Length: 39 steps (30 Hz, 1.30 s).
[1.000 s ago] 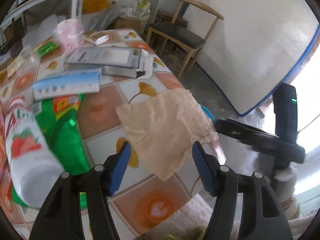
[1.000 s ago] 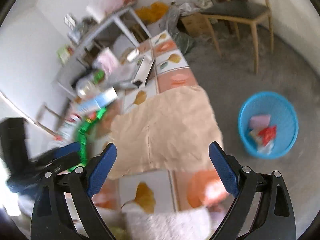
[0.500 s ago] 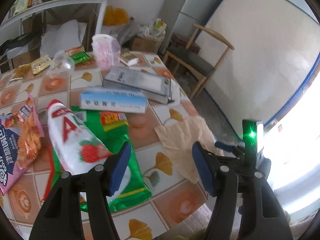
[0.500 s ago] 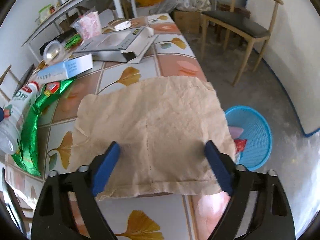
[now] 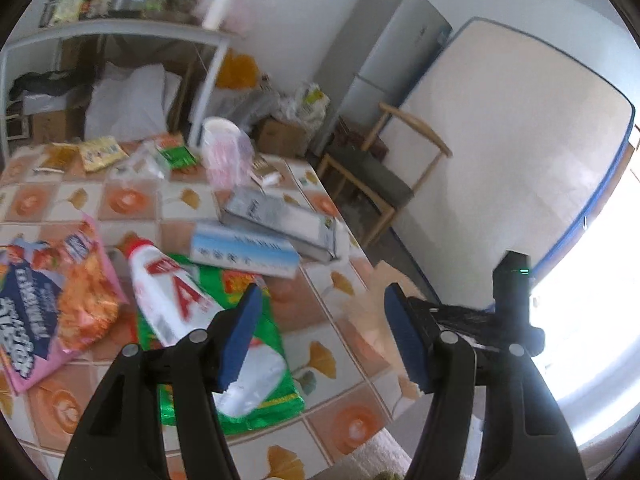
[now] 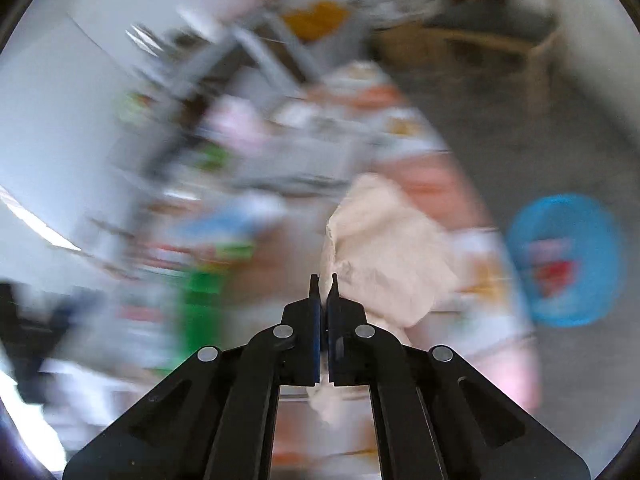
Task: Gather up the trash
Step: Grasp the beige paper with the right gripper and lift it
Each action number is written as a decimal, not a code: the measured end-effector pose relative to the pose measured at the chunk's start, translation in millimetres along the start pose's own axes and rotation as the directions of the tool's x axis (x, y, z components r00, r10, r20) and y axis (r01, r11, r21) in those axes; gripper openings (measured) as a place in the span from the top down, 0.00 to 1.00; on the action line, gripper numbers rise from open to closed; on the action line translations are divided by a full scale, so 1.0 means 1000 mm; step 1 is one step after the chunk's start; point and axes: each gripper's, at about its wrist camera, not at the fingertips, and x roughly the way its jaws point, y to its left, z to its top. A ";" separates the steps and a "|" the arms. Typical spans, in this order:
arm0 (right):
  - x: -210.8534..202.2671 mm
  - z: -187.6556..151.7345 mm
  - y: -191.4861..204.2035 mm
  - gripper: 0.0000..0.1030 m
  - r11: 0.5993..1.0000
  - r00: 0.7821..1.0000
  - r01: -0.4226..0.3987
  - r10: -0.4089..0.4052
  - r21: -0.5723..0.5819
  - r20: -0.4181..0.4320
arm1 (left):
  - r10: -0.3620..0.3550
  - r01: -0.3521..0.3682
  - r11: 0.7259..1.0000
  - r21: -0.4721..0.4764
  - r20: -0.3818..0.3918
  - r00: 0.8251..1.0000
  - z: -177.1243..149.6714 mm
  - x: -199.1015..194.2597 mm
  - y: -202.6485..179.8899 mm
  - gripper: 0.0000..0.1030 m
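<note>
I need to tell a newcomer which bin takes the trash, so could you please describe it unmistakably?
Start at the tiled table and look down past its right edge to the grey floor. There stands the bin, a round blue basket holding some red and pink scraps, the only blue container off the table.

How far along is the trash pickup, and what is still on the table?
Done: the blue plastic basket on the floor already holds a few scraps. In hand: the right gripper is shut on the crumpled beige paper napkin; the left gripper is open and empty. Left: the white strawberry-print bottle, green foil wrapper, pink snack bag and blue-and-white carton.
</note>
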 end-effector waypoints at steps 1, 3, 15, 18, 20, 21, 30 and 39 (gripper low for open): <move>0.000 0.001 0.001 0.99 0.998 0.998 -0.059 0.059 0.021 -0.008 | 0.005 -0.005 1.000 -0.005 0.010 1.000 0.001 -0.004 0.002 0.40; 0.002 0.003 -0.003 0.99 0.988 0.989 -0.142 0.144 0.067 -0.019 | 0.013 -0.013 1.000 -0.019 0.025 1.000 0.003 -0.009 0.006 0.40; 0.017 -0.012 -0.034 0.35 0.916 0.919 0.395 -0.395 -0.076 0.009 | 0.047 -0.047 0.999 -0.023 -0.005 0.999 -0.007 -0.004 0.010 0.40; 0.024 -0.012 -0.011 0.24 0.892 0.916 0.399 -0.398 -0.213 0.047 | 0.081 -0.080 0.996 -0.031 0.011 0.997 -0.003 -0.010 0.017 0.40; 0.033 -0.015 0.000 0.20 0.856 0.905 0.419 -0.421 -0.303 0.062 | 0.115 -0.113 0.992 -0.049 0.033 0.993 0.002 -0.018 0.025 0.40; 0.039 -0.017 0.003 0.19 0.835 0.898 0.430 -0.435 -0.343 0.065 | 0.129 -0.126 0.990 -0.057 0.045 0.991 0.004 -0.022 0.028 0.40; 0.075 -0.037 -0.009 0.18 0.716 0.835 0.499 -0.549 -0.489 0.048 | 0.175 -0.170 0.979 -0.111 0.038 0.984 0.017 -0.029 0.045 0.40; 0.059 -0.027 -0.019 0.50 0.733 0.823 0.541 -0.563 -0.412 0.077 | 0.215 -0.221 0.971 -0.093 -0.063 0.975 0.057 0.027 0.062 0.40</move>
